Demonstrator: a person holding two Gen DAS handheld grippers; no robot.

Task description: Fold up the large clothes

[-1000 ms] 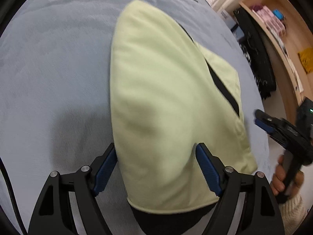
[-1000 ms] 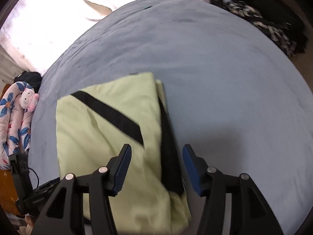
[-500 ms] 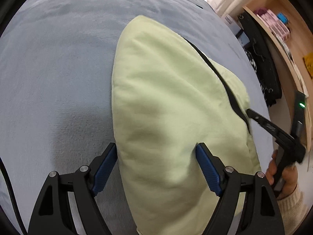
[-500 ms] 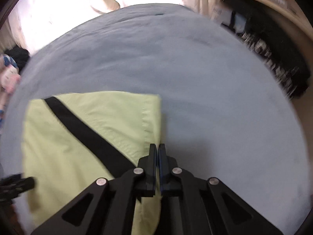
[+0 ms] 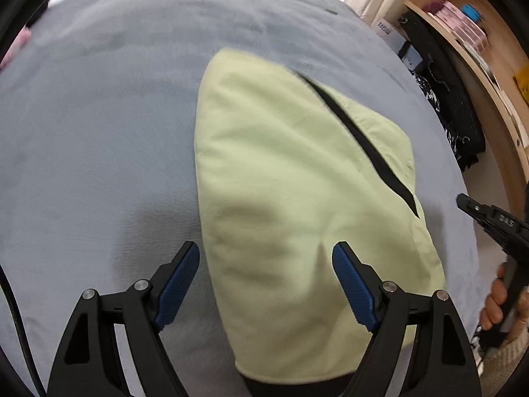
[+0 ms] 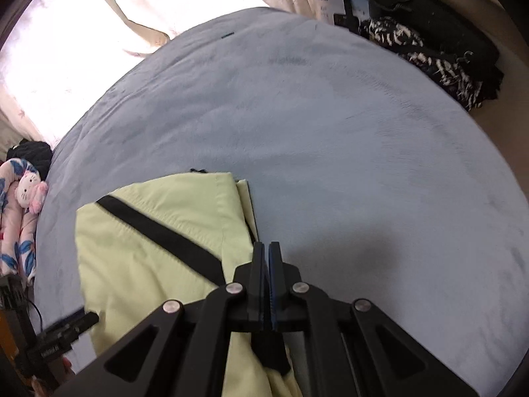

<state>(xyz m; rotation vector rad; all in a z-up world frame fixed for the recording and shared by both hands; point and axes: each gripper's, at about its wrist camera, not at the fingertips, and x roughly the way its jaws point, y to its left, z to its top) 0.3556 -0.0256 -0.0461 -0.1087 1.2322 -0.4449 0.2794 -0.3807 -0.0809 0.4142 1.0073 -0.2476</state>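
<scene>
A folded pale green garment (image 5: 291, 178) with a black diagonal stripe lies on the grey-blue bed cover (image 5: 99, 115). My left gripper (image 5: 266, 264) is open, its blue pads either side of the garment's near end, above it. My right gripper (image 6: 267, 254) is shut with nothing visibly between the pads, hovering over the garment's right edge (image 6: 244, 218). The garment (image 6: 158, 248) fills the lower left of the right wrist view. The right gripper also shows at the right edge of the left wrist view (image 5: 489, 218), held by a hand.
Wooden shelves (image 5: 479, 43) with boxes and dark hanging clothes (image 5: 453, 112) stand at the right of the bed. A curtained window (image 6: 99, 16) is beyond the bed. A plush toy (image 6: 31, 192) on floral bedding lies at the left.
My right gripper closed from open and has lifted slightly off the garment's right edge. My left gripper stayed open and pulled back a little; the garment settled flat.
</scene>
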